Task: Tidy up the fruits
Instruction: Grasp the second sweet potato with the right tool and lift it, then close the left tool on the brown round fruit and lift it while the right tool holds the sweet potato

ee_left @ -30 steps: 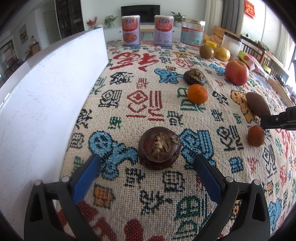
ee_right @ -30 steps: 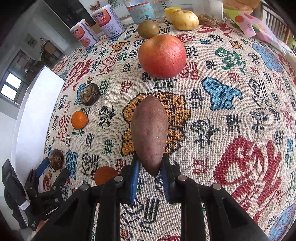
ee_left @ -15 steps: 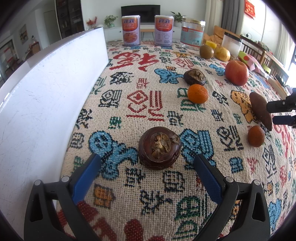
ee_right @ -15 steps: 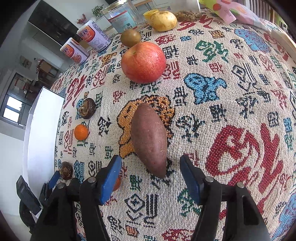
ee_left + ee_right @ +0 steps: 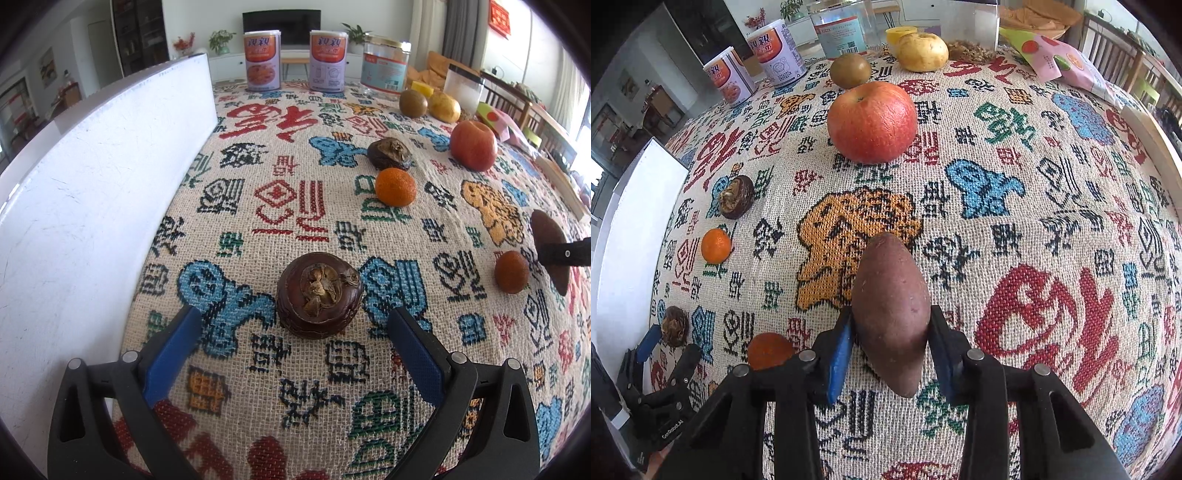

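My right gripper [image 5: 890,350] is shut on a purple-brown sweet potato [image 5: 891,310], which also shows at the right edge of the left wrist view [image 5: 546,236]. My left gripper [image 5: 295,332] is open, its blue pads either side of a dark brown mangosteen [image 5: 319,293] on the patterned cloth. Also on the cloth are a red apple [image 5: 872,122], a tangerine [image 5: 395,186], a second mangosteen [image 5: 389,153], a small dark orange fruit [image 5: 511,272], a kiwi [image 5: 850,70] and a yellow fruit [image 5: 922,51].
A white board [image 5: 81,206] stands along the left side of the cloth. Two cans [image 5: 263,61] and a clear jar [image 5: 386,64] stand at the far edge. A clear container [image 5: 463,86] and a snack bag [image 5: 1056,59] lie far right.
My right gripper was shut on the sweet potato's tip, opened wide half a second ago, and has now shut around its thicker middle. My left gripper has not moved.
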Motion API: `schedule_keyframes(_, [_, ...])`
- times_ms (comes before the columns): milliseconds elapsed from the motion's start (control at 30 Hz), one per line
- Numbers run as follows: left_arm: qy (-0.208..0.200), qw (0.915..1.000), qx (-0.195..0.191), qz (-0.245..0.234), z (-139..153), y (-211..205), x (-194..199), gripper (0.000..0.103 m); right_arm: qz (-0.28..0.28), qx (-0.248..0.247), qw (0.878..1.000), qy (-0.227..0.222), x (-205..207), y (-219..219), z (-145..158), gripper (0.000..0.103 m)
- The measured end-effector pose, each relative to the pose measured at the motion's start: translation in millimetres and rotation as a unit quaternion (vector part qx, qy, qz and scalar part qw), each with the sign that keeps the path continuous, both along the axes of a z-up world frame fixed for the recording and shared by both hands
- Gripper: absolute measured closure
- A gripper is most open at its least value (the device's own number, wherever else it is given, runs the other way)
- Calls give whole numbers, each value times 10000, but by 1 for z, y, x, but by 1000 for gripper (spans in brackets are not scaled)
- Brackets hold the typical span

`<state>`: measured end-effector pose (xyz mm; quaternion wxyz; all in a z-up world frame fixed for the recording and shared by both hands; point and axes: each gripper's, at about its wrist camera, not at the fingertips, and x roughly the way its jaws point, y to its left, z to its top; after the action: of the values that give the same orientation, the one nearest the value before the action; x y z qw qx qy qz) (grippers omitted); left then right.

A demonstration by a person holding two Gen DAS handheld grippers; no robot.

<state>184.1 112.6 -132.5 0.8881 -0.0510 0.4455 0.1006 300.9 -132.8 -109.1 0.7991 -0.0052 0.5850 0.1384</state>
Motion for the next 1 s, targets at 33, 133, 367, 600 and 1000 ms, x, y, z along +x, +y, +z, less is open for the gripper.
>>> schedule_keyframes(33, [-1, 10000, 1, 0, 0, 0, 0, 2, 34, -4, 10000, 52, -10, -6, 3, 64])
schedule_keyframes(133, [1, 10000, 1, 1, 0, 0, 0, 2, 206, -5, 9994, 278, -42, -22, 12, 64])
schedule_keyframes(367, [2, 10000, -5, 0, 0, 0, 0, 1, -53, -133, 9971, -745, -94, -38, -5, 53])
schedule_keyframes(600, [1, 10000, -1, 1, 0, 0, 0, 1, -35, -392, 9850, -1678, -113, -13, -17, 13])
schedule_keyframes(1000, [-20, 9999, -98, -34, 0, 1, 0, 1, -34, -286, 9867, -1598, -114, -17, -20, 2])
